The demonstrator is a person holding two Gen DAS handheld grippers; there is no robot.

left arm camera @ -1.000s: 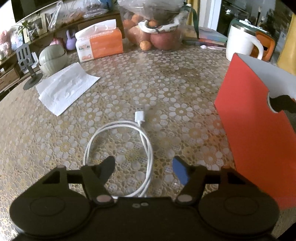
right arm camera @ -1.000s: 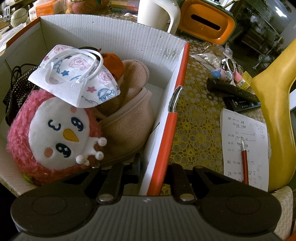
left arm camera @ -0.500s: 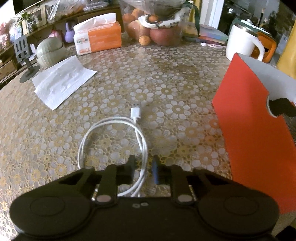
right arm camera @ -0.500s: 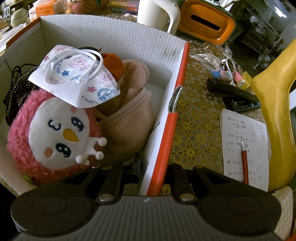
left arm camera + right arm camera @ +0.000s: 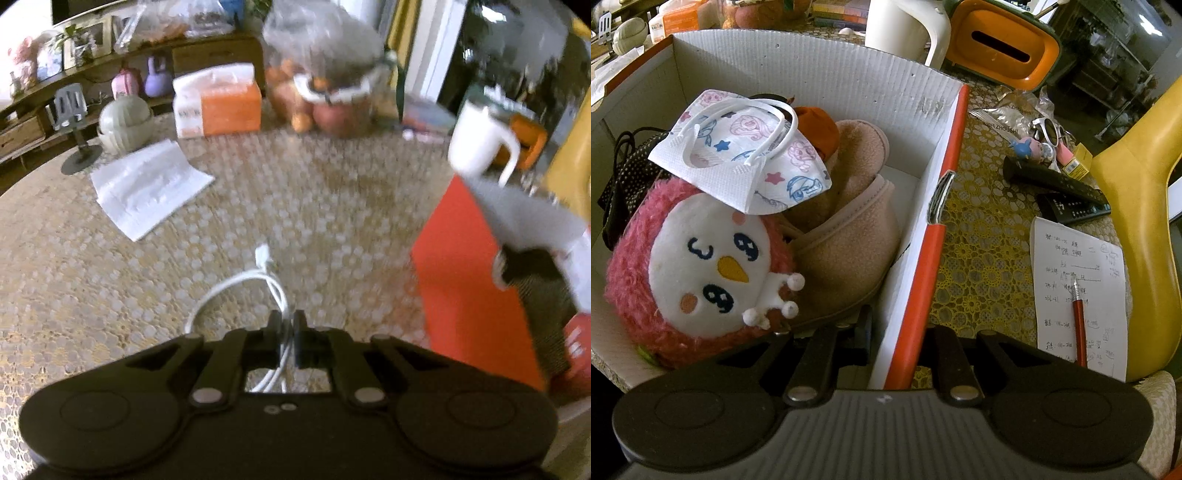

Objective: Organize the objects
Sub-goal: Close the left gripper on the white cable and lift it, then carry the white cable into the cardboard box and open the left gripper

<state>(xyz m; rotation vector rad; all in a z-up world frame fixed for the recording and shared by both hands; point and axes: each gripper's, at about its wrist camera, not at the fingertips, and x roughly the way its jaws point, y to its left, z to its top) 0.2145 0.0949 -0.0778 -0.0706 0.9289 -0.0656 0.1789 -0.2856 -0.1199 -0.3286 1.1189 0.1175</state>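
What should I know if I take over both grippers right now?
Left hand-held gripper: shut on the white cable, most of its loop hanging loose over the table.
Right hand-held gripper: shut on the side wall of the box, steadying it.
Done: the pink plush toy, face mask and beige slipper lie in the box.
Left: carry the cable across to the box and drop it in. Keep holding the box.

Cable [image 5: 258, 280] near centre on table [image 5: 332, 206], box [image 5: 469, 295] right of it, napkin [image 5: 147, 188] far left, tissue pack [image 5: 218, 101] behind. In box [image 5: 820, 62]: plush [image 5: 694, 273] near left, mask [image 5: 746, 155] on top, slipper [image 5: 849, 236] right. Notepaper [image 5: 1078, 295] right of box, pen [image 5: 1079, 321] on it.
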